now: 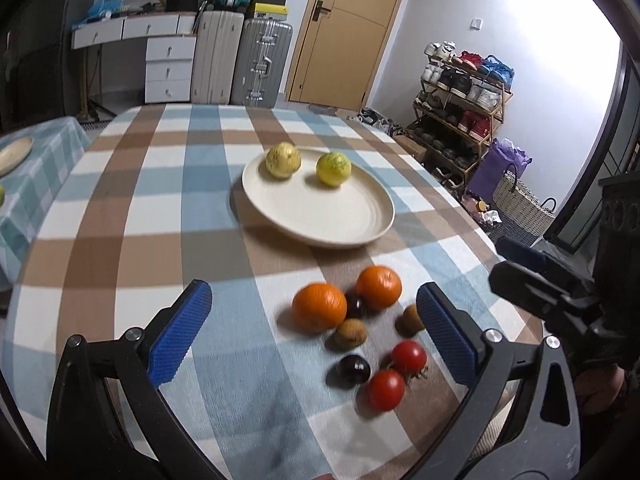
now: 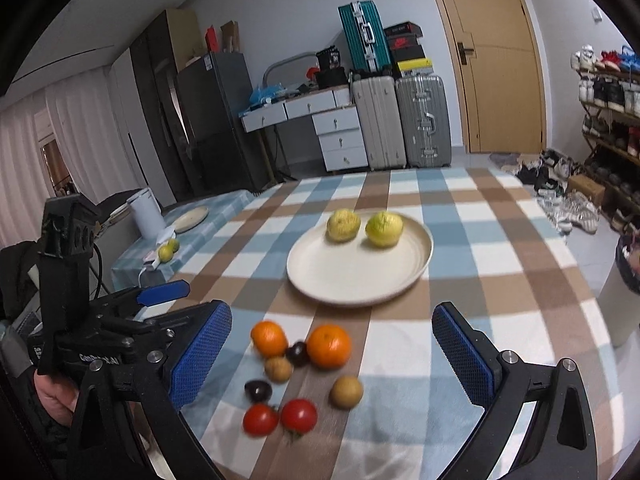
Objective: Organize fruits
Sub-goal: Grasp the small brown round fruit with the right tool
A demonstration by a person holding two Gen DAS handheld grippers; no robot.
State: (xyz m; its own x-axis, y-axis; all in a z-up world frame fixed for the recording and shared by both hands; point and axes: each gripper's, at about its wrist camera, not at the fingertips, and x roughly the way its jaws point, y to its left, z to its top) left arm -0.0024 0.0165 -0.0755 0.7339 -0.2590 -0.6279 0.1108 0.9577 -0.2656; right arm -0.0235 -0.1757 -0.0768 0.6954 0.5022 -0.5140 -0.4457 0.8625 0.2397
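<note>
A cream plate (image 1: pixel 320 240) (image 2: pixel 352 280) on the checked table holds two yellow-green fruits (image 1: pixel 283 159) (image 2: pixel 383 229) at its far side. Nearer lies a loose cluster: two oranges (image 1: pixel 319 307) (image 2: pixel 329 346), two brown kiwis (image 1: pixel 351 334) (image 2: pixel 346 391), two dark plums (image 1: pixel 353 369) (image 2: pixel 258 390) and two tomatoes (image 1: pixel 386 390) (image 2: pixel 299 414). My left gripper (image 1: pixel 312 288) hovers open over the cluster's left part, empty. My right gripper (image 2: pixel 332 312) is open and empty above the cluster too. Each gripper shows at the edge of the other's view.
A side table (image 2: pixel 208 224) to the left carries a plate, green fruits and a white kettle. Suitcases (image 2: pixel 420 120), drawers and a door stand behind. A shoe rack (image 1: pixel 460 104) and bags line the right wall. A bin (image 2: pixel 624 292) stands by the table's right edge.
</note>
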